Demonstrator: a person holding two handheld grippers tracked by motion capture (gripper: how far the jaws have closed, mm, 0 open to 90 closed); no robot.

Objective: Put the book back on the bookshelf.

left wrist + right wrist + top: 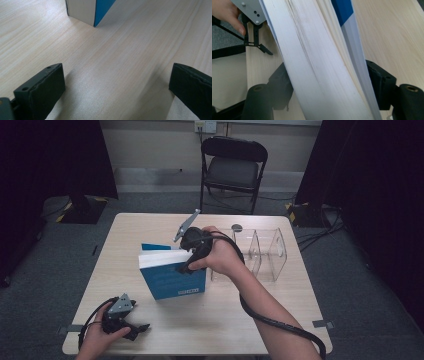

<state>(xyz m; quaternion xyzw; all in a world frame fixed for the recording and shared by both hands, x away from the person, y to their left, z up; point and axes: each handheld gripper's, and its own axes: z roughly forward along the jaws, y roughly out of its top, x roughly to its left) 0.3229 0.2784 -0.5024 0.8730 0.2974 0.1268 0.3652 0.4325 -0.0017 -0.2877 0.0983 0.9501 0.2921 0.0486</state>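
Item: blue-covered book [172, 272], standing on its bottom edge on the tabletop [210, 320], tilted, white page block on top.
Landmark: the book; all places given from it.
Right hand-held gripper [192, 254]: at the book's top right corner, 1 jaw on each side of the page block [312, 65]. In the right gripper view a narrow gap shows at the right jaw; whether the left jaw touches the pages cannot be told. Jaws parted, not pressing.
Right hand [222, 257]: just right of the book, wrapped round the gripper body.
Left hand-held gripper [125, 317]: near the book's lower left, well apart from it, low over the tabletop. Jaws wide apart, nothing between them.
Book corner [93, 11]: ahead of the left jaws in the left gripper view, clear of them.
Clear plastic organiser [265, 252]: right of the book, behind the right hand, 2 or more compartments.
Folding chair [232, 167]: beyond the tabletop, behind the book.
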